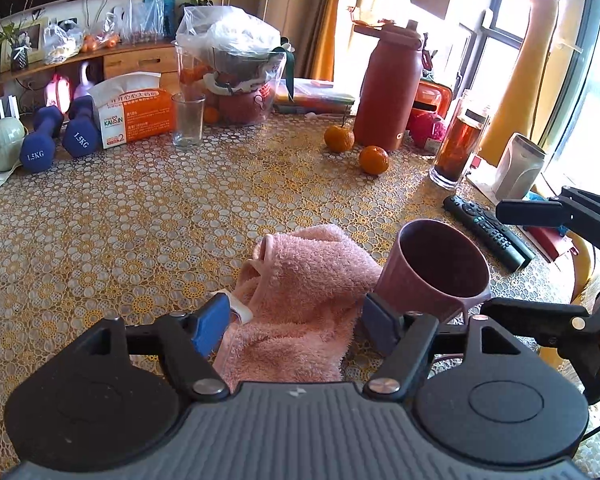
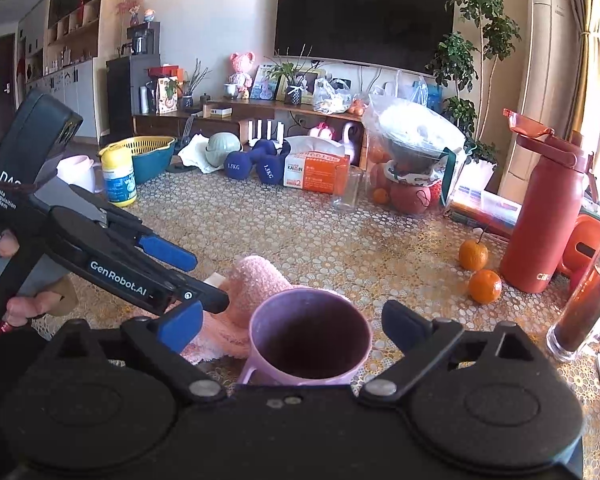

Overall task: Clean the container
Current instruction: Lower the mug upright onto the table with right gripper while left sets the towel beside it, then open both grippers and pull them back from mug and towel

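A pink-purple plastic cup point(image 2: 310, 336) with a handle stands upright on the patterned tablecloth point(image 1: 140, 220). My right gripper point(image 2: 292, 326) is open, one finger on each side of the cup's rim with small gaps. A crumpled pink towel point(image 1: 300, 292) lies just left of the cup point(image 1: 440, 264) and touches its side. My left gripper point(image 1: 296, 326) is open, its blue pads point(image 1: 210, 328) straddling the near end of the towel. In the right wrist view the left gripper point(image 2: 208, 280) comes in from the left over the towel point(image 2: 256, 276), held by a hand.
Behind the cup lie a black remote point(image 1: 488, 232), two oranges point(image 1: 374, 159), a red bottle point(image 1: 392, 88) and a tall jar of tea point(image 1: 458, 148). At the back stand a drinking glass point(image 1: 188, 120), a tissue box point(image 1: 136, 114) and blue dumbbells point(image 1: 40, 140).
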Action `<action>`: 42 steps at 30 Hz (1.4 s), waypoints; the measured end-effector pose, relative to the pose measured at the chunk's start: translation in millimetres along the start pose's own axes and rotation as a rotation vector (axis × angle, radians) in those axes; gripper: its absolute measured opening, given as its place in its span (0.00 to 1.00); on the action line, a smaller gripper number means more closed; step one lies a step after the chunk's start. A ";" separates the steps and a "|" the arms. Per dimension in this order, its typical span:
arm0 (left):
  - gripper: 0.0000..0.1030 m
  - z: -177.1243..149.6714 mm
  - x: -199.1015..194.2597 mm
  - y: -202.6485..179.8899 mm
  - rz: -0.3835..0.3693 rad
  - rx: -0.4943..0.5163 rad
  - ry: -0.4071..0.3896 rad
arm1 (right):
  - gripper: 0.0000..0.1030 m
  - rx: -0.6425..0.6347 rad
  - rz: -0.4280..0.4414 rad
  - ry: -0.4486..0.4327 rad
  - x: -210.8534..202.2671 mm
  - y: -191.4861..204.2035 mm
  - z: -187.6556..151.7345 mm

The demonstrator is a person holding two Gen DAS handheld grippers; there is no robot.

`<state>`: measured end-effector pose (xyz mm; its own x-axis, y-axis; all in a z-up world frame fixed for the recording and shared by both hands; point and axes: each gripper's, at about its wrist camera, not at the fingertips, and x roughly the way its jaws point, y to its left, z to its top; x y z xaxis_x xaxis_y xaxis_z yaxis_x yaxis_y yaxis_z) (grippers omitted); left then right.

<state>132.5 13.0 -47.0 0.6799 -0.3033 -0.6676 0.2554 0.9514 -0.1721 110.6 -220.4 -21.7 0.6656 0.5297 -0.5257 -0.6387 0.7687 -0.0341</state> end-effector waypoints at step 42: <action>1.00 -48.8 -63.2 -59.4 0.124 0.083 -0.119 | 0.99 0.207 -0.066 -0.055 -48.6 5.9 -37.8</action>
<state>40.7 -21.7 -29.9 0.7847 -0.1933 -0.5889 0.2173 0.9756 -0.0307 59.8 -255.1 -28.5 0.7271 0.4906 -0.4804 -0.5041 0.8564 0.1116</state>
